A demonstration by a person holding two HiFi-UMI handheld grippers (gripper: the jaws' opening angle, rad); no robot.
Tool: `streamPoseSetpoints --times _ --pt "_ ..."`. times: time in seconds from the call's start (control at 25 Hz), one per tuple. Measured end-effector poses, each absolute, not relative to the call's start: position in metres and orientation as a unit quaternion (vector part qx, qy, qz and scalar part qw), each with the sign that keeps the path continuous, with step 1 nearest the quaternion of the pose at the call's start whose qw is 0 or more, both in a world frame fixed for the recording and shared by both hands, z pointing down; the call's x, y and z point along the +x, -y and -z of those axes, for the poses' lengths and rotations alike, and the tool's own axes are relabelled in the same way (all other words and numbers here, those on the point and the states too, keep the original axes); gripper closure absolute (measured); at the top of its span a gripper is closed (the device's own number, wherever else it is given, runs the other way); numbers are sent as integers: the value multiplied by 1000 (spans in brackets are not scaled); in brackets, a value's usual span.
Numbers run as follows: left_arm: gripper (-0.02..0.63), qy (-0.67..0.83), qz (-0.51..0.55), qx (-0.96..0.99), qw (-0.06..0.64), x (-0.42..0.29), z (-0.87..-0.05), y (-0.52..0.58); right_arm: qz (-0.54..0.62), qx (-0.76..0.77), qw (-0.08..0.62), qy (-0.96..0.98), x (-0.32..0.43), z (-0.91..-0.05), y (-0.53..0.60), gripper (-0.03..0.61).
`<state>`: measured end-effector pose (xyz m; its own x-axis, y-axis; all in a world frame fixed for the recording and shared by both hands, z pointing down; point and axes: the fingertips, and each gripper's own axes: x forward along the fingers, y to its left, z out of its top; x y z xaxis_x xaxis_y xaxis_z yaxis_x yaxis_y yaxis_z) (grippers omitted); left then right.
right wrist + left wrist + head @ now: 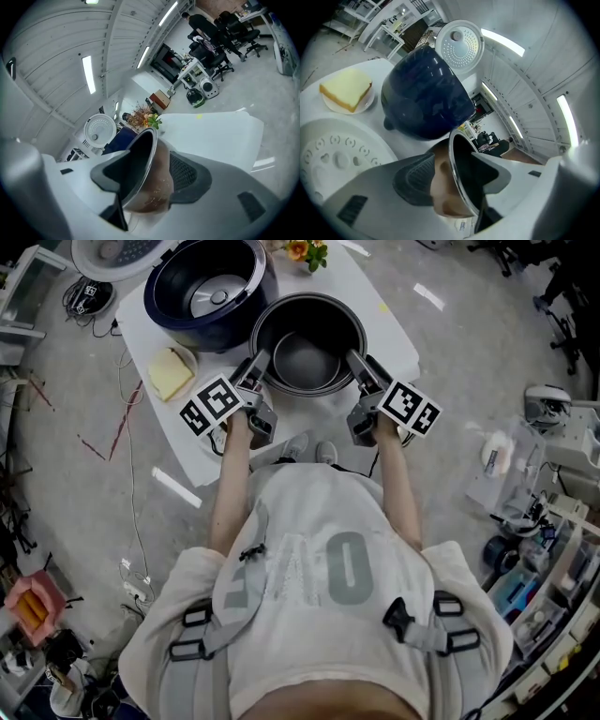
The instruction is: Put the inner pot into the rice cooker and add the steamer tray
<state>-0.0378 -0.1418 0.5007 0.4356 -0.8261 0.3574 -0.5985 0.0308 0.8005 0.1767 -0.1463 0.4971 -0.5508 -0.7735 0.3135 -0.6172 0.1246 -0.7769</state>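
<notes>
the pot [305, 360] sits upright on the white tabletop [389, 329] between the two tongs, outside the rice cooker [202, 287]. the left tongs [257, 367] straddle its rim on one side and the right tongs [360, 364] straddle it on the opposite side. on each pair, one jaw reaches down inside the pot and the other stands outside the wall. both pairs stand fairly wide, with only the thin wall in the gap. the ribbed outer pad [415, 178] of the left pair and the outer pad [185, 172] of the right pair lie close along the wall, and no firm pinch shows

the dark blue rice cooker stands just beyond the left tongs, its round lid [112, 251] tipped open. the white steamer tray [337, 157] lies flat just to the left of the left tongs. past it is a small plate [191, 358] with a yellow slice [169, 376]. a bunch of flowers [145, 117] stands beyond the right tongs
</notes>
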Motion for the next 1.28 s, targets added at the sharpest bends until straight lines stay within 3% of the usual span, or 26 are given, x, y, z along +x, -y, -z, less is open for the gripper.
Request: streamPoseSetpoints --times 0.4,0.52,1.28 --pt "466 516 112 678 511 -38 -512 142 483 -463 83 -738 174 -505 146 392" --pt "466 512 110 682 511 -37 -512 143 489 -466 82 -733 176 -508 146 422" --pt "468 503 107 695 502 -37 -512 143 481 -487 96 -723 177 -508 145 436"
